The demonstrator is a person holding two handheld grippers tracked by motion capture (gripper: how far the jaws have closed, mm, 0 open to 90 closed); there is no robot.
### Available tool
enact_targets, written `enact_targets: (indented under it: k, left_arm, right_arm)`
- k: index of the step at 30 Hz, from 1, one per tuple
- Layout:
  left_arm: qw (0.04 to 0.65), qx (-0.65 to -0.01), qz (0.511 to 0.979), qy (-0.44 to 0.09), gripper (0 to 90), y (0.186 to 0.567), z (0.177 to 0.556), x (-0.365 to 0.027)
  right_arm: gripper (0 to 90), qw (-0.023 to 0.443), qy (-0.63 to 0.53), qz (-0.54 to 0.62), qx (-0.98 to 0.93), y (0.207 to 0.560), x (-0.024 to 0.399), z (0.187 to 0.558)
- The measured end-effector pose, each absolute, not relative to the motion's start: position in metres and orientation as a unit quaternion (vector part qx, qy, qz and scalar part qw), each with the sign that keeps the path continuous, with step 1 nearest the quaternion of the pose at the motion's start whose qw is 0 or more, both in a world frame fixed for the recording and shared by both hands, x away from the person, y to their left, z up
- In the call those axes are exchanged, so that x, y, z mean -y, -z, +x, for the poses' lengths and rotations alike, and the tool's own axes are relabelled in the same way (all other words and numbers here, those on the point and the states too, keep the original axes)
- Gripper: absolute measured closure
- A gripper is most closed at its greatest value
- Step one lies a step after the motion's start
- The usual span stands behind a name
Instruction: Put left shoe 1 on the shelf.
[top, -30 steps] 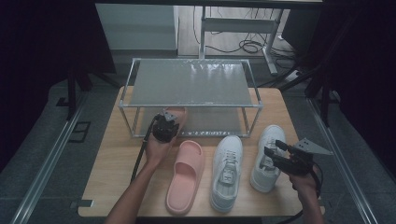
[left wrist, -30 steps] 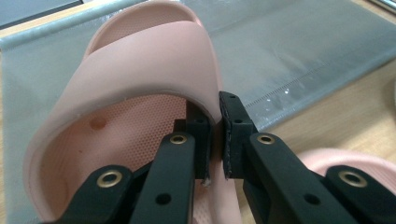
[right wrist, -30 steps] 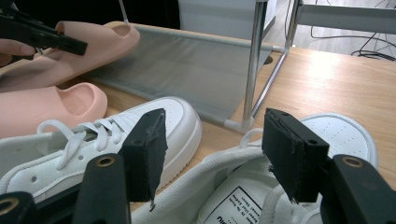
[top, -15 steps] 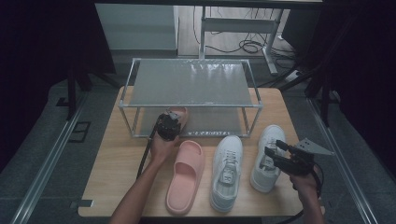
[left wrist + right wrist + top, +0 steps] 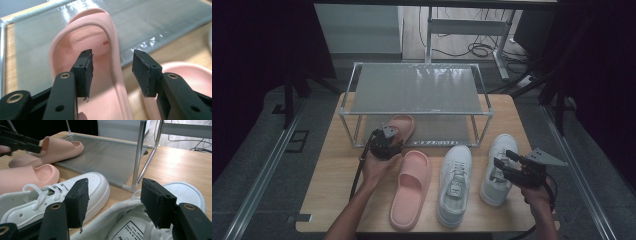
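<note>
Left tongs (image 5: pixel 388 137) at centre-left of high view, at heel end of a pink slipper (image 5: pixel 398 127) lying on lower shelf of the rack (image 5: pixel 417 90). Jaws wide, just been opening; in left tongs (image 5: pixel 112 72) view the slipper's (image 5: pixel 100 50) side wall runs up btwn the two pads, no pad pressing on it: left pad inside the footbed, right pad outside the rim. Slipper resting on grey mesh shelf, toe toward upper part of frame.

Slipper: pale salmon-pink, one-piece foam look, smooth, thick rounded rim, broad closed band over the toes, small dark mark on the inner wall. Second pink slipper (image 5: pixel 411 190) flat on the wooden surface (image 5: pixel 332 180), lower centre of high view, just right of the left hand (image 5: pixel 377 167); its edge also at lower right of left tongs view.

Right tongs (image 5: pixel 507 165) at lower right of high view, over the right-hand white sneaker (image 5: pixel 497 170). Jaws wide in right tongs (image 5: pixel 112 202) view, nothing gripped; that sneaker's (image 5: pixel 185 192) opening and tongue label below and btwn the pads, contact not clear. Other white sneaker (image 5: pixel 455 185), laced, lies just left of it, toe toward the rack.
</note>
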State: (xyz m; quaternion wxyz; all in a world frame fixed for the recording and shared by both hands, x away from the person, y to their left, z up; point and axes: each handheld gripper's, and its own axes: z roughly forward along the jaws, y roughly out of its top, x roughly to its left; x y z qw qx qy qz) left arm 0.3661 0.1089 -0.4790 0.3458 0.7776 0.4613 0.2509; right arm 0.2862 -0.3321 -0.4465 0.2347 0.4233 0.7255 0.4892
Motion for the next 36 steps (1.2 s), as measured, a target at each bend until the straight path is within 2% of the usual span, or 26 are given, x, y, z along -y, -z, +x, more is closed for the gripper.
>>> enact_targets:
  k: [8, 12, 14, 16, 21, 36]
  left_arm:
    - [0.363, -0.459, 0.777, -0.232, 53.8, 0.476, 0.337, -0.127]
    - [0.369, -0.457, 0.777, -0.225, 60.0, 0.479, 0.326, -0.134]
    - [0.372, -0.455, 0.780, -0.216, 65.7, 0.480, 0.321, -0.137]
    - [0.379, -0.453, 0.783, -0.196, 67.5, 0.482, 0.318, -0.140]
    - [0.378, -0.453, 0.786, -0.184, 79.1, 0.485, 0.306, -0.147]
    - [0.371, -0.455, 0.791, -0.171, 89.5, 0.490, 0.280, -0.169]
  right_arm:
    - [40.5, 0.235, -0.489, 0.422, -0.726, 0.446, 0.332, 0.286]
    - [40.5, 0.236, -0.490, 0.420, -0.727, 0.446, 0.331, 0.286]
    - [40.5, 0.235, -0.489, 0.421, -0.727, 0.447, 0.330, 0.286]
    - [40.5, 0.235, -0.489, 0.421, -0.727, 0.447, 0.330, 0.286]
    - [40.5, 0.237, -0.489, 0.419, -0.727, 0.447, 0.330, 0.286]
    - [40.7, 0.239, -0.488, 0.419, -0.728, 0.447, 0.328, 0.285]
